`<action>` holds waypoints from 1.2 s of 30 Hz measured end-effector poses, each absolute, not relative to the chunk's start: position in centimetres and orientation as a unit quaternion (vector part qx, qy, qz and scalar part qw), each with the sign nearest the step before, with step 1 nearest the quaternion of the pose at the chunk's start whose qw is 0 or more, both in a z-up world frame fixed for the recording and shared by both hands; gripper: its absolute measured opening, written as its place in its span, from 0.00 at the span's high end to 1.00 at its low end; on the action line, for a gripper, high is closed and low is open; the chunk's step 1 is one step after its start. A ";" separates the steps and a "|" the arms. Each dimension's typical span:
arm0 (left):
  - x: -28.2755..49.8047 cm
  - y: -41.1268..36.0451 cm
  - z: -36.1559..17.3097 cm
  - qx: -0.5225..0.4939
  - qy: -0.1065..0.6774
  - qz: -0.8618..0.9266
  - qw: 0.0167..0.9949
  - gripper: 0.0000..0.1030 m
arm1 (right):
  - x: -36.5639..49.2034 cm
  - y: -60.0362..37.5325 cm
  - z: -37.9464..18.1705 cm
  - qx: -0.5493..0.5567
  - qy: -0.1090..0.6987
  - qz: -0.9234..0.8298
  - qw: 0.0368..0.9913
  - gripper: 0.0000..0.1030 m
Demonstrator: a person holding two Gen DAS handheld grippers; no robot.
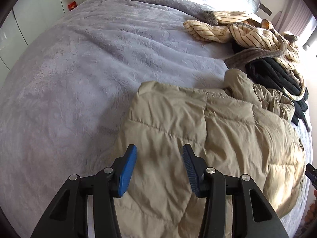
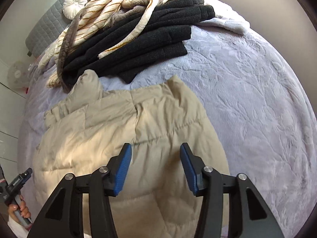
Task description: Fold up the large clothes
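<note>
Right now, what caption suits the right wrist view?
Open right gripper above a beige jacket on the bed.

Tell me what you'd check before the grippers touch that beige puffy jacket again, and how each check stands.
1. Left gripper free of cloth: ok, jaws apart over the beige jacket, nothing between them.
2. Right gripper free: ok, jaws apart, nothing held.
3. Jacket lying flat on the bed cover: not ok, one bunched part sticks up at its far edge.
4. Free bed cover beside the jacket: ok.
5. Black garment and striped fleece apart from the jacket: cannot tell, the pile lies right at its far edge.
</note>
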State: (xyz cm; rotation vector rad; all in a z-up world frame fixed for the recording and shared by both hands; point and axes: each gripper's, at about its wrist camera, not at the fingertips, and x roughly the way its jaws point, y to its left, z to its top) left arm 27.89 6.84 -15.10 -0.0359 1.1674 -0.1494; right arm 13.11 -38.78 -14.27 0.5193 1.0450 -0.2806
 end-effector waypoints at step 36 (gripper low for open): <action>13.5 9.5 -19.6 -0.068 0.623 -0.093 0.774 0.00 | 0.0 -32.9 -18.9 0.401 0.520 -0.078 0.750 0.13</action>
